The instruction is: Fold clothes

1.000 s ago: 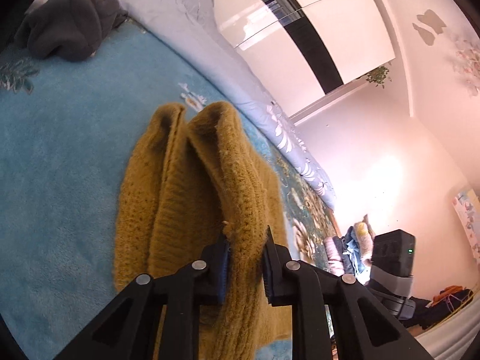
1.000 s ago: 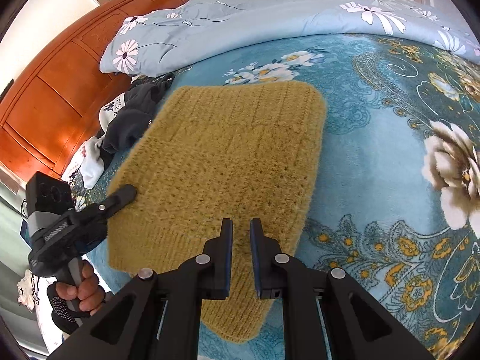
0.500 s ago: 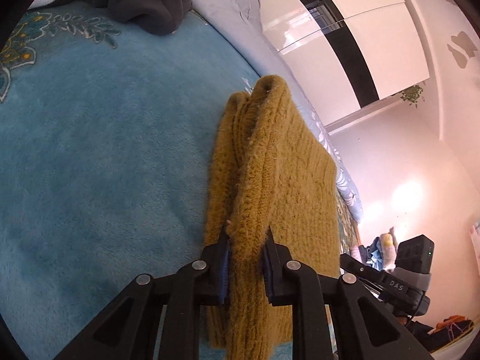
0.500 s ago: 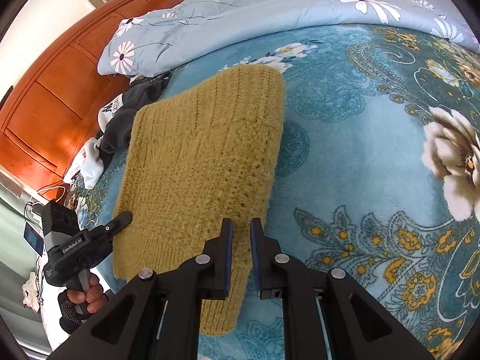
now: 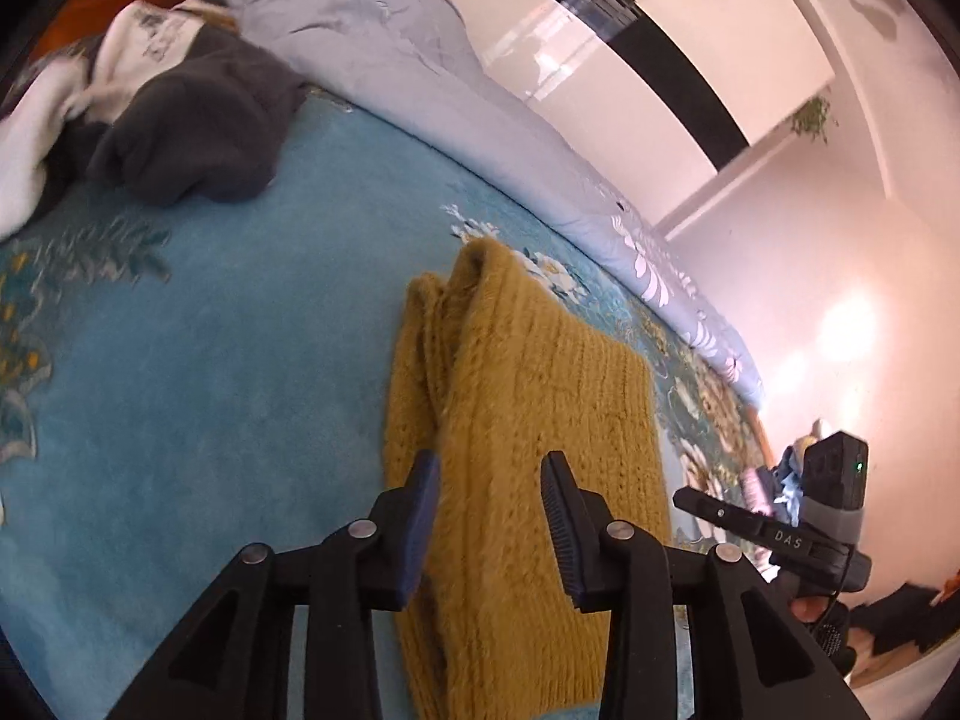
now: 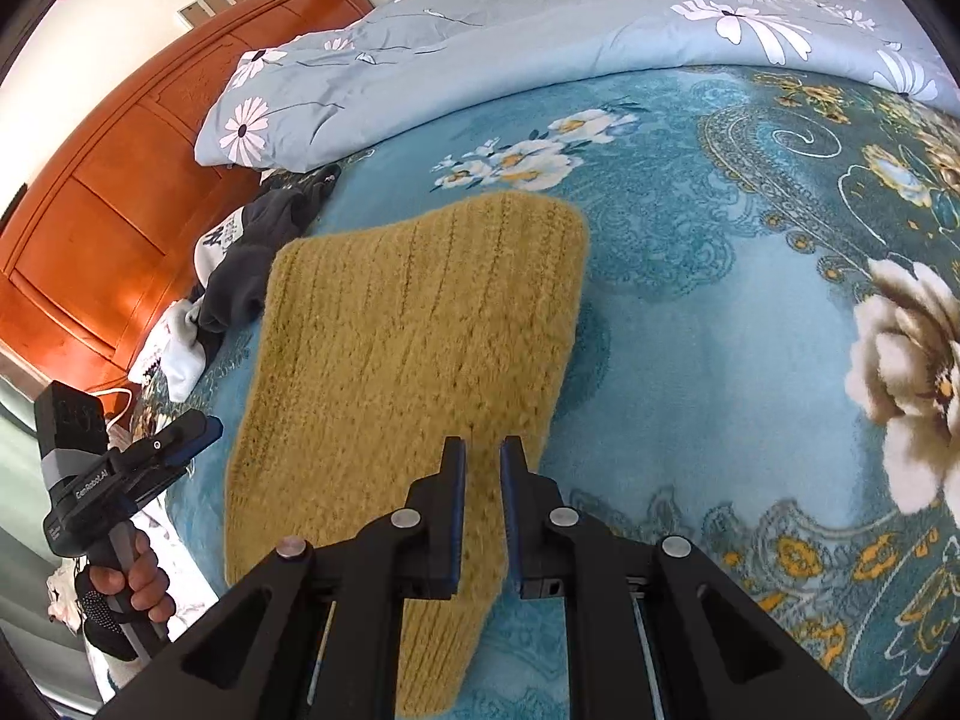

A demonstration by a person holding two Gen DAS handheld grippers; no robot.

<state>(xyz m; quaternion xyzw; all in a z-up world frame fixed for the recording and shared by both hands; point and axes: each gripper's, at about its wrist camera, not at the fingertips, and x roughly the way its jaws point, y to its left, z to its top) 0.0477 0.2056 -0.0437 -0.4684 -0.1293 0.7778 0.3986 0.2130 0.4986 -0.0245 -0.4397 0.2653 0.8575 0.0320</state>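
A folded mustard knit sweater (image 5: pixel 540 396) lies on the blue floral bedspread (image 5: pixel 180 390). My left gripper (image 5: pixel 489 474) is at its near edge; its jaws are opening, and the fold stands between the blue pads without being pressed. In the right wrist view the sweater (image 6: pixel 408 330) narrows toward my right gripper (image 6: pixel 483 456), which is shut on its near right corner. The left gripper (image 6: pixel 207 426), held by a hand (image 6: pixel 132 570), sits just off the sweater's left edge. The right gripper (image 5: pixel 681 497) shows at the sweater's right edge.
A dark grey garment (image 5: pixel 192 138) and a white one (image 5: pixel 36 138) are heaped near the wooden headboard (image 6: pixel 108 180). A pale blue flowered duvet (image 6: pixel 540 48) is bunched along the far side of the bed. Open bedspread (image 6: pixel 720 330) lies right of the sweater.
The left jaws, earlier shut on the sweater's fold, have parted. The sweater was carried sideways across the bed and now rests lower. The right gripper stayed shut and moved with it.
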